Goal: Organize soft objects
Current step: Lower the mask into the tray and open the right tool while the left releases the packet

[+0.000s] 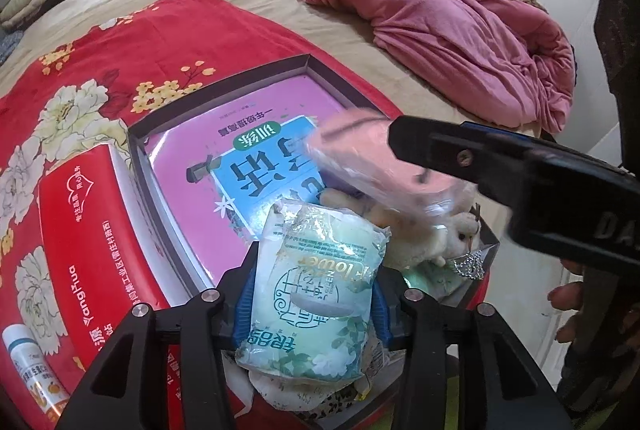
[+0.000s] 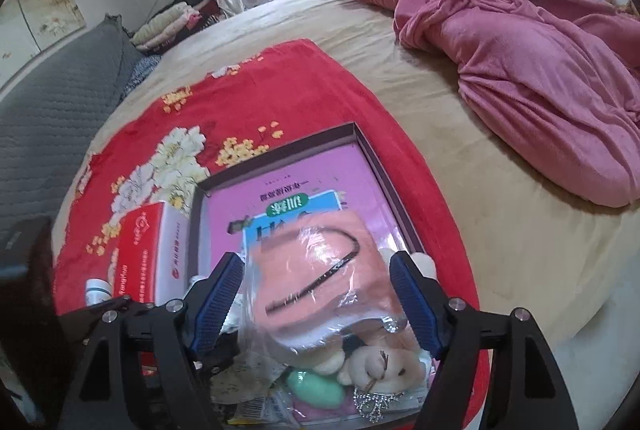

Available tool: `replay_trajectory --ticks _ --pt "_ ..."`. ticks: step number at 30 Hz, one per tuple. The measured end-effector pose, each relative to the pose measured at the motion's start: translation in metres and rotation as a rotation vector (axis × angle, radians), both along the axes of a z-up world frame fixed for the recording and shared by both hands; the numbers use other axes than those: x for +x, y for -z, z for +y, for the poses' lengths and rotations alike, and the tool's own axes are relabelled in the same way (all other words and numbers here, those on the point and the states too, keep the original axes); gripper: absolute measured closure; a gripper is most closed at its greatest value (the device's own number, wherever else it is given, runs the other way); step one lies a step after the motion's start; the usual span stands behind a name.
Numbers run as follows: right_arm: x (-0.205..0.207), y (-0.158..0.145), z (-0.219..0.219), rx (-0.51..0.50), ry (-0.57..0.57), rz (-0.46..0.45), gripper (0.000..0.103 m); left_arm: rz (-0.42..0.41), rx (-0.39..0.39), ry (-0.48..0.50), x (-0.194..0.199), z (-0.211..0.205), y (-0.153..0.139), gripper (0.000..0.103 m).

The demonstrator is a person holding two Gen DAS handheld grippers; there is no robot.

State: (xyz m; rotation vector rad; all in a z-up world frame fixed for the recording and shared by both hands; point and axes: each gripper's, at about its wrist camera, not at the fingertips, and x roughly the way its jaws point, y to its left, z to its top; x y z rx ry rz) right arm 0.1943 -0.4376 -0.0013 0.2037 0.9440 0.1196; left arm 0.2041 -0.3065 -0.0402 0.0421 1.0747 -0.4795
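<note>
A pale green floral pack [image 1: 316,294] is clamped by the left gripper [image 1: 314,304]; a pink bagged item [image 2: 320,278], blurred, is seemingly loose between the right gripper's [image 2: 320,306] parted jaws.

You can read "YangHua" on the red box [image 1: 76,242] at nine o'clock, and "flower" upside down on the green packet [image 1: 316,294].

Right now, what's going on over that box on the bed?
Both grippers are over the open box, which lies on the red floral blanket. The left gripper has its jaws shut on a pale green tissue pack. The right gripper carries a pink item in a clear plastic bag between its jaws, though a firm grip isn't clear. Below them sit a plush toy and a pink book.
</note>
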Motion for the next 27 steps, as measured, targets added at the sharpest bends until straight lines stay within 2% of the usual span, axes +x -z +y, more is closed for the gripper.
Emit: replay_trajectory --ticks 6,10,18,27 --pt "-0.009 -0.009 -0.004 -0.018 0.021 -0.022 0.027 -0.004 0.0 0.008 -0.001 -0.002 0.0 0.048" --pt "-0.018 -0.015 -0.008 -0.013 0.042 -0.04 0.027 -0.013 0.002 0.015 -0.003 -0.004 -0.003 0.035" --pt "-0.034 -0.033 -0.013 -0.016 0.068 -0.076 0.027 -0.036 -0.003 0.016 -0.009 -0.002 -0.013 0.029" --pt "-0.049 -0.05 -0.008 -0.029 0.074 -0.105 0.027 -0.062 -0.011 0.006 -0.016 0.008 -0.027 0.026"
